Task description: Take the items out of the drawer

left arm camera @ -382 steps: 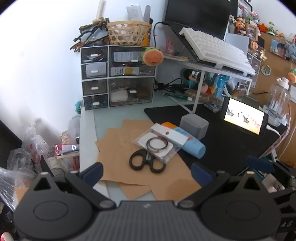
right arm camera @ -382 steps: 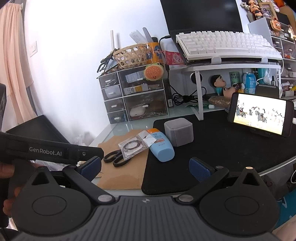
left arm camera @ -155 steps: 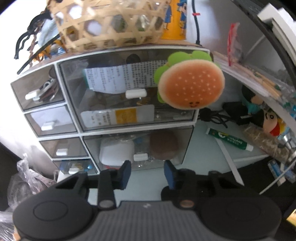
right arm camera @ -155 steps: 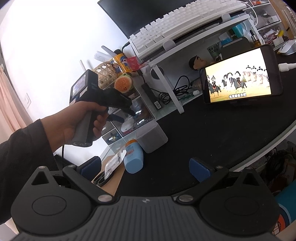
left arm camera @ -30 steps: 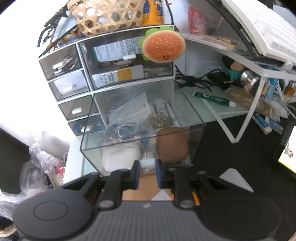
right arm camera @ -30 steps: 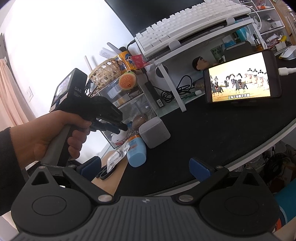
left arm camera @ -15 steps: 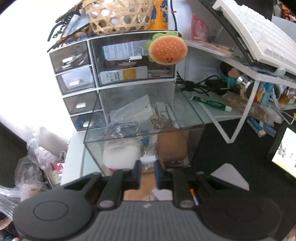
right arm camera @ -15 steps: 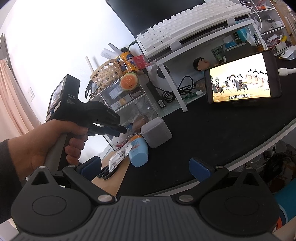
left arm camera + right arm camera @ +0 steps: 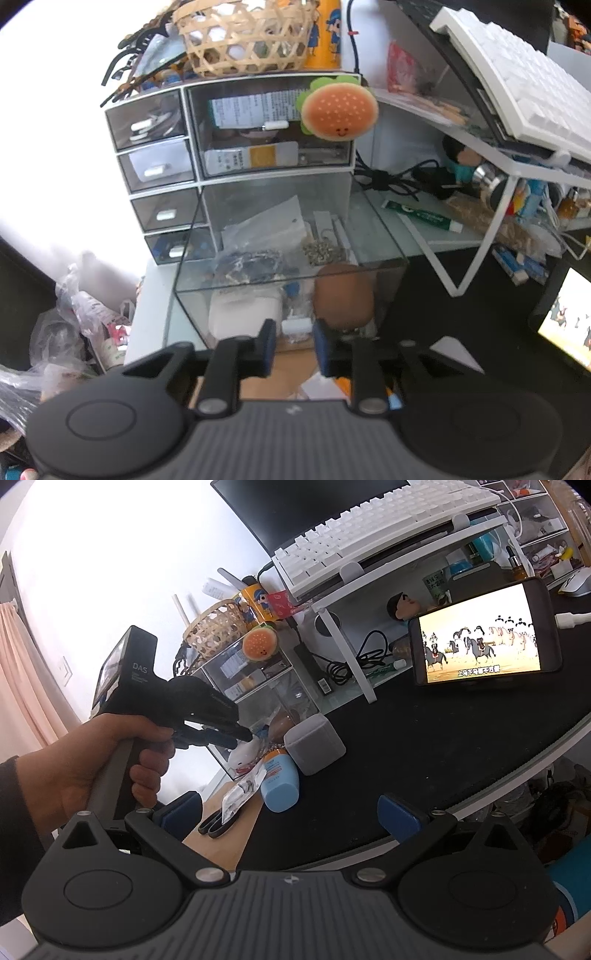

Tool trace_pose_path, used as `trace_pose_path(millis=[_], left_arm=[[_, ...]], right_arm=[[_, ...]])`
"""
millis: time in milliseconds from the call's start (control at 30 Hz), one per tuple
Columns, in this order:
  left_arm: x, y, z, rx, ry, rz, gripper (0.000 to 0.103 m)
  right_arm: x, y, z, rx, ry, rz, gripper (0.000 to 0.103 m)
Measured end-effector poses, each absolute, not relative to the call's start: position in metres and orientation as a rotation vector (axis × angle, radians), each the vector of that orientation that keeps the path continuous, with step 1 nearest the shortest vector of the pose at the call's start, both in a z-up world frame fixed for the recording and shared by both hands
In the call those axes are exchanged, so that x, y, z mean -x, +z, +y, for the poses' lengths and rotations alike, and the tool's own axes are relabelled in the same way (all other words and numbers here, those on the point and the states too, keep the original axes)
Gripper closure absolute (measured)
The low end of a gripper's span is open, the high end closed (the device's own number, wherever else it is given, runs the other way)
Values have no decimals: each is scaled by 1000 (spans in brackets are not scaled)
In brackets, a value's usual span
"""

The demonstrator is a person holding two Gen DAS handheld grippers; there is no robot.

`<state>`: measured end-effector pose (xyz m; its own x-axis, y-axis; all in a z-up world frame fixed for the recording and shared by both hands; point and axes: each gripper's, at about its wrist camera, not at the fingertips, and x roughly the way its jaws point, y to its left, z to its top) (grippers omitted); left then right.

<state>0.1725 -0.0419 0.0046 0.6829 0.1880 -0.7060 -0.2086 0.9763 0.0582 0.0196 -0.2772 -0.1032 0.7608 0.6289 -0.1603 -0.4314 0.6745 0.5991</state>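
Your left gripper (image 9: 294,345) brackets the drawer (image 9: 291,275) handle, slightly parted; your right gripper (image 9: 290,814) gapes wide, empty.

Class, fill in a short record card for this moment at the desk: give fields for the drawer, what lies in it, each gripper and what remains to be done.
drawer: clear drawer pulled out of the organiser
handle: white tab, between the left fingers, apparently no longer pinched
contents: white case, brown case, plastic bags, chain
left gripper: at the drawer front, slightly open
right gripper: open, holding nothing, back over the desk edge
remaining: no item lifted out yet
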Motion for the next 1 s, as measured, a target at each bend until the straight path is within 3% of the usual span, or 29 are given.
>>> trace_pose_path(millis=[1000], left_arm=[[-176,-6,-47,12,261,797,84]], right_arm=[[-15,-105,-281,-578,617,372,0]])
